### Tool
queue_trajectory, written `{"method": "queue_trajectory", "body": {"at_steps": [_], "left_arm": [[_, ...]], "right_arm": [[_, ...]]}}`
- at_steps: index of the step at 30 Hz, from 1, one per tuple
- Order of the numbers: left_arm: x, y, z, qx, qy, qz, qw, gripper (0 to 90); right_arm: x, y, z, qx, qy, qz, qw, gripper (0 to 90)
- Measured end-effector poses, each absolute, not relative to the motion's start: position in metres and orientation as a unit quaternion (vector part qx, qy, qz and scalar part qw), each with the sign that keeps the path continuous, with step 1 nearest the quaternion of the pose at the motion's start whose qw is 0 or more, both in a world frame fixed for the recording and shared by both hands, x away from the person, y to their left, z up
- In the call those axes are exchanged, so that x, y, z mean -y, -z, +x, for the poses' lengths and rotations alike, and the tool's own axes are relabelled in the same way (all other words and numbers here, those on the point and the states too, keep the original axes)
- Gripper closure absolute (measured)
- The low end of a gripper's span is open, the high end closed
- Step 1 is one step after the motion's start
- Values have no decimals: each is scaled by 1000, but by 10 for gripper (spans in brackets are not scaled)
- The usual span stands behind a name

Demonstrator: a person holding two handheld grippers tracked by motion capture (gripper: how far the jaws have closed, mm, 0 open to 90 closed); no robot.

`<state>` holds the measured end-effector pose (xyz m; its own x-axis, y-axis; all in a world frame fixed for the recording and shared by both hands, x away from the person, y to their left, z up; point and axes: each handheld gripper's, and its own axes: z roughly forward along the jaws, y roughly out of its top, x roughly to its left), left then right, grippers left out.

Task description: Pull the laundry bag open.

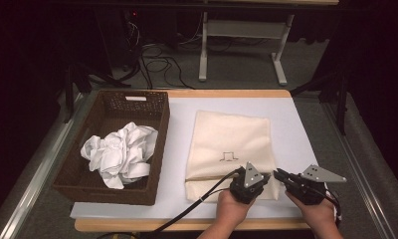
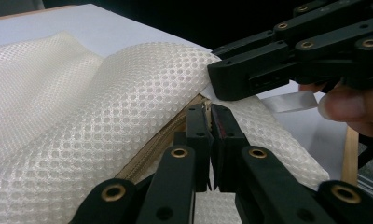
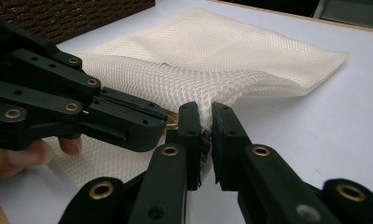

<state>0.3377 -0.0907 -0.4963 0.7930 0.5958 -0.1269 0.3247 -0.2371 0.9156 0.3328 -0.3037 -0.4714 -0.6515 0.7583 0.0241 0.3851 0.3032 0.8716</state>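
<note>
A cream mesh bag [image 1: 229, 144] lies flat on the white table cover, its zipper [image 2: 152, 144] running along the near edge. My left gripper [image 1: 264, 176] is shut on the bag at the zipper's end [image 2: 204, 103], where the fabric is lifted a little. My right gripper [image 1: 277, 174] comes in from the right and is shut on the mesh edge [image 3: 204, 109] right beside it. The two grippers' tips nearly touch at the bag's near right corner. In the left gripper view the right gripper [image 2: 222, 81] sits just above my own jaws.
A dark wicker basket [image 1: 159, 149] stands at the left with crumpled white cloth [image 1: 118, 153] in it. A white tag [image 2: 292, 100] sticks out by the bag's corner. The table's wooden front edge [image 1: 187, 225] runs just below the hands.
</note>
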Motion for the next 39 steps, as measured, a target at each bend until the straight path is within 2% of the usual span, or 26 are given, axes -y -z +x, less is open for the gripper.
{"method": "queue_trajectory", "body": {"at_steps": [12,16,39], "left_arm": [[89,495,334,-301,-136,779,533,871],[83,495,338,-315,-119,773,538,872],[81,495,339,-323,-120,769,538,874]], "right_arm": [[301,472,331,-785,-463,358,204,848],[298,472,329,-790,-460,350,206,848],[294,471,323,-789,-459,354,203,857]]}}
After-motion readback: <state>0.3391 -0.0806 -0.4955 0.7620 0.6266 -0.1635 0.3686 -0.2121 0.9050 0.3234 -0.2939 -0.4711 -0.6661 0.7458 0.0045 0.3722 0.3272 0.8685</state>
